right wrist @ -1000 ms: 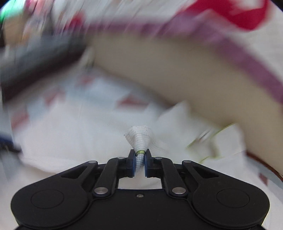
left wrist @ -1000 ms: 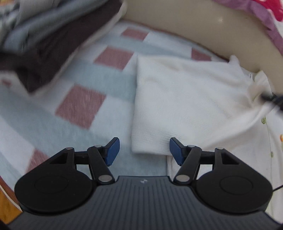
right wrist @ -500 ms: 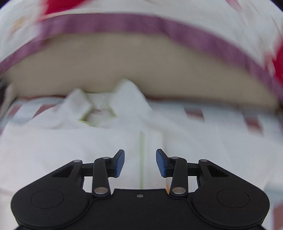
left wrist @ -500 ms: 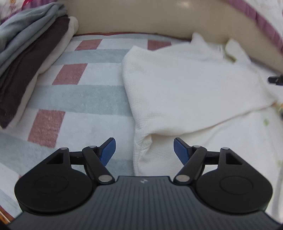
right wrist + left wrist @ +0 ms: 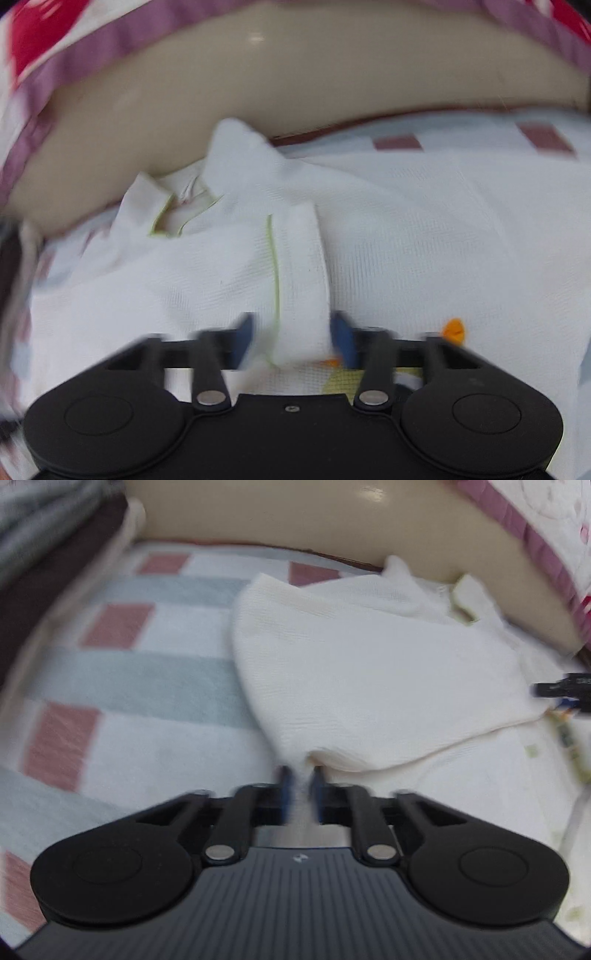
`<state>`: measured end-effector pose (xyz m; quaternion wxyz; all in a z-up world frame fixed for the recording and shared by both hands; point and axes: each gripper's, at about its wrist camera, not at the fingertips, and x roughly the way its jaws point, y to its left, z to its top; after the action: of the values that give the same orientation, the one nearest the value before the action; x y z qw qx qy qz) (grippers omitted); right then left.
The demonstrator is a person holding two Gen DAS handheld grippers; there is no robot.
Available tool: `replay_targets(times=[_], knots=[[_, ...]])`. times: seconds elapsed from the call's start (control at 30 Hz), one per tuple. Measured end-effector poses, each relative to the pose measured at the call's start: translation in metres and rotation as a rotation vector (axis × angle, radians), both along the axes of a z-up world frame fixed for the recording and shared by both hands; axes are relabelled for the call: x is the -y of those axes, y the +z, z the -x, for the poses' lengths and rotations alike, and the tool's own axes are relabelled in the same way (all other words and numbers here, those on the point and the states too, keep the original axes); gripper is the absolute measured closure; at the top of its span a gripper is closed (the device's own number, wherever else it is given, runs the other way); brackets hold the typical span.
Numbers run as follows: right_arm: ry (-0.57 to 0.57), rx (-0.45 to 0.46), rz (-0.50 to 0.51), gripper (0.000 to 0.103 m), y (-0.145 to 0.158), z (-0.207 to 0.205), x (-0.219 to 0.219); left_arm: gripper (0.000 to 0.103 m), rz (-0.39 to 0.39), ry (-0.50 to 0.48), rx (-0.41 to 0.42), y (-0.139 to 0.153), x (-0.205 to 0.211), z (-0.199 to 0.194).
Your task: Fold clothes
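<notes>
The white waffle-knit shirt w/ lime-green piping lies spread on the pink, grey & white checked blanket, collar toward the beige headboard, one side already folded over the body.

Left gripper: jaws have just snapped nearly shut, a thin pinch of the shirt's folded edge between the blue pads, so it has hold of the cloth at the near corner of the fold.

Right gripper: jaws have been closing but a clear gap is left; the button placket w/ its green line sits between the blue fingers. Frame is blurred, so pads look close to the fabric w/o pressing it yet. Not a grip so far.

Risks, as I judge them:
- Left pinch is shallow & may take only the top layer; a lift would then peel the fold open.
- If right closes off-centre on the placket, it bunches the front & the next fold goes crooked.
- Uneven lift between the two hands → shirt skews or drags the blanket.
- Stack of dark brown & grey folded clothes sits far left, well apart, so little snag risk.
</notes>
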<state>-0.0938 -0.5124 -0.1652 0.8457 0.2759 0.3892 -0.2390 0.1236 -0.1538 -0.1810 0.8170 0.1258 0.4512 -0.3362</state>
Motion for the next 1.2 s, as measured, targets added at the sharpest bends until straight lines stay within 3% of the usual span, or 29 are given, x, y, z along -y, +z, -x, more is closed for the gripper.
replay_targets(times=[0.03, 0.07, 0.13, 0.17, 0.3, 0.37, 0.47, 0.53, 0.57, 0.77, 0.87, 0.93, 1.0, 1.03, 1.07, 1.1, 1.13, 1.17, 1.2], knots=[[0.02, 0.01, 0.048, 0.094, 0.006, 0.002, -0.004, 0.096, -0.035, 0.006, 0.04, 0.0, 0.001, 0.001], [0.039, 0.02, 0.099, 0.094, 0.013, 0.004, -0.007, 0.097, -0.057, 0.015, 0.061, 0.0, 0.001, 0.001], [0.042, 0.023, 0.158, 0.094, 0.025, 0.006, -0.008, 0.097, -0.04, 0.049, 0.019, -0.001, -0.005, -0.005], [0.053, -0.002, 0.18, 0.095, 0.028, 0.004, -0.006, 0.097, -0.038, 0.06, 0.01, -0.001, -0.006, -0.007], [0.101, -0.17, 0.297, 0.099, 0.012, -0.007, -0.01, 0.097, -0.129, 0.029, 0.106, 0.0, 0.005, 0.006], [0.083, -0.19, 0.261, 0.092, 0.002, -0.006, -0.008, 0.097, -0.137, 0.015, 0.11, 0.0, 0.006, 0.009], [0.056, -0.145, 0.23, 0.079, -0.001, 0.003, -0.005, 0.088, -0.07, 0.044, -0.057, 0.001, -0.007, -0.001], [0.046, -0.146, 0.226, 0.071, 0.0, 0.004, -0.002, 0.051, -0.028, 0.057, -0.178, 0.004, -0.02, -0.005], [0.039, -0.148, 0.224, 0.07, 0.003, 0.006, 0.0, 0.046, -0.021, 0.054, -0.216, 0.005, -0.025, -0.003], [-0.034, -0.135, 0.216, 0.066, 0.03, 0.046, 0.025, 0.043, -0.042, 0.001, -0.256, 0.005, -0.033, 0.012], [-0.069, -0.097, 0.165, 0.066, 0.041, 0.085, 0.047, 0.038, -0.135, -0.015, -0.166, 0.004, -0.016, 0.025], [-0.116, -0.082, 0.125, 0.064, 0.037, 0.112, 0.057, 0.027, -0.199, -0.034, -0.058, 0.002, -0.002, 0.032], [-0.163, -0.068, 0.085, 0.062, 0.032, 0.139, 0.066, 0.01, -0.207, -0.046, 0.026, -0.003, 0.008, 0.035], [-0.187, -0.061, 0.065, 0.061, 0.03, 0.152, 0.071, 0.008, -0.187, -0.037, 0.037, -0.004, 0.009, 0.032], [-0.202, -0.056, 0.041, 0.057, 0.024, 0.161, 0.072, 0.008, -0.167, -0.027, 0.049, -0.004, 0.01, 0.03], [-0.216, -0.051, 0.016, 0.056, 0.017, 0.169, 0.073, 0.015, -0.138, -0.016, 0.046, -0.005, 0.011, 0.026], [-0.23, -0.047, -0.009, 0.056, 0.01, 0.177, 0.074, 0.031, -0.098, -0.003, 0.024, -0.006, 0.009, 0.023], [-0.237, -0.039, -0.035, 0.055, 0.003, 0.18, 0.075, 0.05, -0.09, 0.004, 0.031, -0.004, 0.009, 0.022], [-0.244, -0.031, -0.062, 0.055, -0.004, 0.183, 0.075, 0.091, -0.081, 0.012, 0.038, -0.002, 0.009, 0.022]])
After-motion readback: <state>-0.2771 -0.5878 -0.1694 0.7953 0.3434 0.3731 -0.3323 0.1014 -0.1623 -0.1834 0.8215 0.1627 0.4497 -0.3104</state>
